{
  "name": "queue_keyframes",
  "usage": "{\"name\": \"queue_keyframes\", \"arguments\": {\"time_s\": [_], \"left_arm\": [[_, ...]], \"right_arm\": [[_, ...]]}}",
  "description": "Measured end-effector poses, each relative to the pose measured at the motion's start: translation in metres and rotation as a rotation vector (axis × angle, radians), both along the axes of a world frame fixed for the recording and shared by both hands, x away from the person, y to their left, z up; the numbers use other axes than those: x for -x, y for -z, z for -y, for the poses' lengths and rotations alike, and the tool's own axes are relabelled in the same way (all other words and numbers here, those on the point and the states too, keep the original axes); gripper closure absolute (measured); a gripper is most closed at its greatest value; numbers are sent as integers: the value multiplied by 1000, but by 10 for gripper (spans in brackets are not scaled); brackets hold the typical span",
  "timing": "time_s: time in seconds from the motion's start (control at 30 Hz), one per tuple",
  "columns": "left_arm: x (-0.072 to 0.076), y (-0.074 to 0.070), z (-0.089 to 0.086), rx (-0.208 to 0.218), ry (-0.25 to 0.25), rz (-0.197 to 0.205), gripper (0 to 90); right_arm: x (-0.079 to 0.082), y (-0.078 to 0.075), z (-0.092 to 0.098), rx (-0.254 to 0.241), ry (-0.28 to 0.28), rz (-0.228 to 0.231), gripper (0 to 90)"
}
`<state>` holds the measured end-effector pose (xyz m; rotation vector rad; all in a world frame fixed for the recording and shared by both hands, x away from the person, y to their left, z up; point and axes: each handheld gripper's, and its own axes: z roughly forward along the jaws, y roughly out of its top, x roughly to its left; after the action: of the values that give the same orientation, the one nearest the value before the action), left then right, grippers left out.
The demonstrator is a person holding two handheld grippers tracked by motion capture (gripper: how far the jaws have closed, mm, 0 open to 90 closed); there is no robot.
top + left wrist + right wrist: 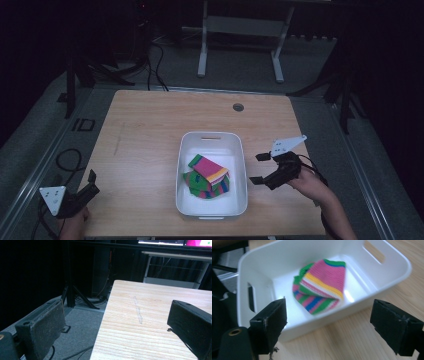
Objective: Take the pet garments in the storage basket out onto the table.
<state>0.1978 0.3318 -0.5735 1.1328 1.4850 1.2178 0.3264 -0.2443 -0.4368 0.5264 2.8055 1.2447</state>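
A white plastic bin (pixel 184 165) (pixel 387 277) stands on the wooden table (pixel 145 130) near its front middle. Inside lies a folded striped knit cloth (pixel 209 176) (pixel 322 286) in pink, green, yellow and blue. My right gripper (pixel 260 168) (pixel 328 322) hovers just right of the bin, open, jaws pointing at the bin's side, nothing between them. My left gripper (pixel 91 181) (pixel 117 325) is at the table's front left corner, open and empty, jaws straddling the table's left edge.
A round cable hole (pixel 238 107) sits near the table's far edge. A faint pale scuff (pixel 138 310) marks the wood at the left. Beyond the table stand a white desk frame (pixel 240 40) and dark tripod legs (pixel 75 75). Cables (pixel 67 160) lie on the floor.
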Motion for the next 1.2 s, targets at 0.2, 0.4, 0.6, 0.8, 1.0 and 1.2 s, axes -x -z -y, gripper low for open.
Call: {"name": "queue_keyframes", "arguments": {"time_s": [0.2,0.4,0.6,0.8,1.0,1.2], "left_arm": [[0,0,0,2,2,0,19],[0,0,0,2,4,-1,19],[0,0,0,2,8,-2,19],[0,0,-1,5,12,-3,19],[0,0,-1,6,14,-2,19],[0,0,-1,7,19,-1,18]], "right_arm": [[0,-5,-24,7,-49,5,133],[-3,-4,-54,56,-103,-2,133],[-8,2,-85,115,-145,-22,142],[-12,11,-119,163,-183,-22,142],[-12,19,-138,194,-206,-21,147],[-15,39,-168,246,-214,-2,162]]}}
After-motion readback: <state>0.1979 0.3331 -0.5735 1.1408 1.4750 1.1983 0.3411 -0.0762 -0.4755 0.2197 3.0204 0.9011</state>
